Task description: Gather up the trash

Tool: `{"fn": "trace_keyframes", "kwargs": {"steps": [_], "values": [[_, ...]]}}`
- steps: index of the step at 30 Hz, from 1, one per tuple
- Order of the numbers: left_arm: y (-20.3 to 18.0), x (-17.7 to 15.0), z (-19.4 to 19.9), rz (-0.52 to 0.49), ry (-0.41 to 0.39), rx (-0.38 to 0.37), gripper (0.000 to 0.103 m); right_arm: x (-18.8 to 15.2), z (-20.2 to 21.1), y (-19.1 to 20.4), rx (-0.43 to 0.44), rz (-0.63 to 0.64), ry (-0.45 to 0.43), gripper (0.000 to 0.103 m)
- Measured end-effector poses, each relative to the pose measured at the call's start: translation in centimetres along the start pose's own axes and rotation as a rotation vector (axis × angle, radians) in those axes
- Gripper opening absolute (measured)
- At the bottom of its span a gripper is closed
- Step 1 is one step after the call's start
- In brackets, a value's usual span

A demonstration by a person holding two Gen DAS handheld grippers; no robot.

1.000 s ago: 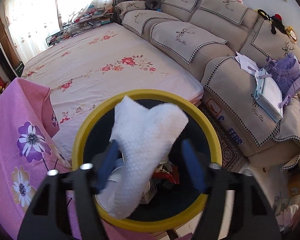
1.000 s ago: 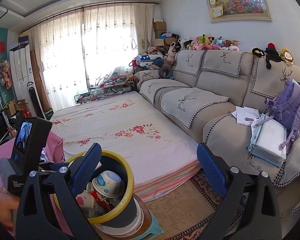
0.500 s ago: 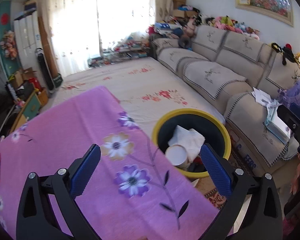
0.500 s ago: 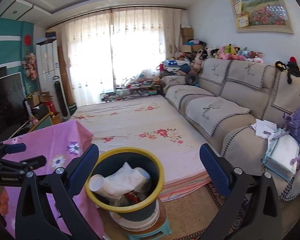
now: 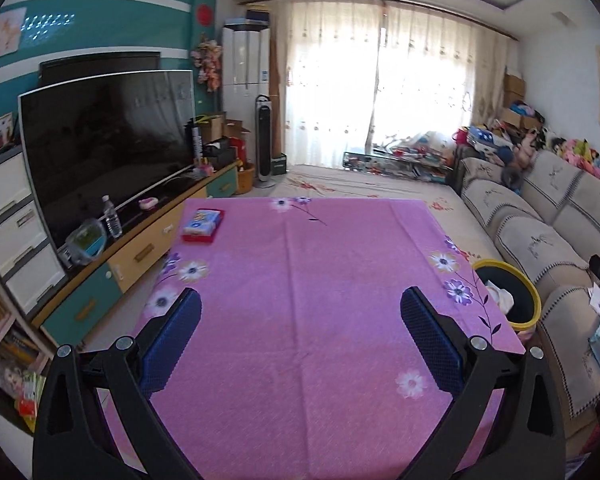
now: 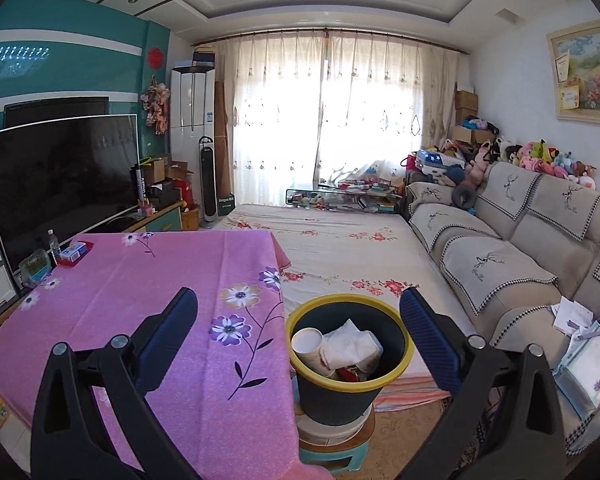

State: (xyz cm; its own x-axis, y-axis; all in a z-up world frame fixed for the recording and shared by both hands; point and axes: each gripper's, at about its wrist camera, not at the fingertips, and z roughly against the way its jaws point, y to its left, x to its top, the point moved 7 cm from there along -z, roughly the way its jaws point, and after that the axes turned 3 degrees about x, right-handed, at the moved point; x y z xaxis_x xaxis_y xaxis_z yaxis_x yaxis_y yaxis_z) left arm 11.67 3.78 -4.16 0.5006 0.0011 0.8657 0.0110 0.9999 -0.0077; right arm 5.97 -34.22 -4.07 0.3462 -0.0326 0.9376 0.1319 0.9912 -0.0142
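1. Compared with half a second ago, the left gripper (image 5: pixel 300 336) has been turned away from the trash bin (image 5: pixel 532 300), which is now seen far to its right, at the edge of the surface (image 5: pixel 300 280); its jaws are spread wide and nothing is held.
2. The right gripper (image 6: pixel 300 340) is likewise wide apart and empty, hanging above the bin (image 6: pixel 404 360), as before.
3. Between the right gripper's fingers, the yellow-rimmed bin is seen holding a white crumpled tissue (image 6: pixel 352 344), a paper cup (image 6: pixel 308 342) and red wrappers.
4. The bin is stood on a stool (image 6: pixel 332 444) just beside the surface.
5. The pink flowered cloth is spread ahead of the left gripper; a red tissue pack (image 5: pixel 202 225) lies at its far left corner.
6. A television (image 5: pixel 108 148) is seen left, a sofa (image 6: pixel 520 256) right.
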Motion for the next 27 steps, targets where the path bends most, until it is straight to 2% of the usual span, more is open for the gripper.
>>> {"fn": "trace_keyframes", "kwargs": {"steps": [4,7,10,13,17,27], "values": [[3.2,-1.7,2.8,0.042,-0.021,0.025,0.098,0.2,1.3,0.6,0.010,-0.009,-0.018,0.096],[3.9,-2.5,3.9,0.046,-0.020,0.024,0.098,0.2,1.7,0.8,0.029,-0.020,-0.011,0.096],[3.5,-2.7,4.8,0.030,-0.033,0.020,0.098,0.0,1.9,1.0,0.033,-0.018,-0.006,0.096],[1.1,-2.1,5.1,0.019,-0.041,0.006,0.098,-0.2,2.0,1.0,0.044,-0.022,0.000,0.096],[-0.1,-2.2,5.2,0.003,-0.036,-0.008,0.098,-0.2,2.0,0.4,0.050,-0.034,0.001,0.096],[-1.5,-2.0,4.4,-0.011,-0.016,-0.023,0.098,-0.3,1.5,-0.1,0.046,-0.053,0.010,0.096]]}}
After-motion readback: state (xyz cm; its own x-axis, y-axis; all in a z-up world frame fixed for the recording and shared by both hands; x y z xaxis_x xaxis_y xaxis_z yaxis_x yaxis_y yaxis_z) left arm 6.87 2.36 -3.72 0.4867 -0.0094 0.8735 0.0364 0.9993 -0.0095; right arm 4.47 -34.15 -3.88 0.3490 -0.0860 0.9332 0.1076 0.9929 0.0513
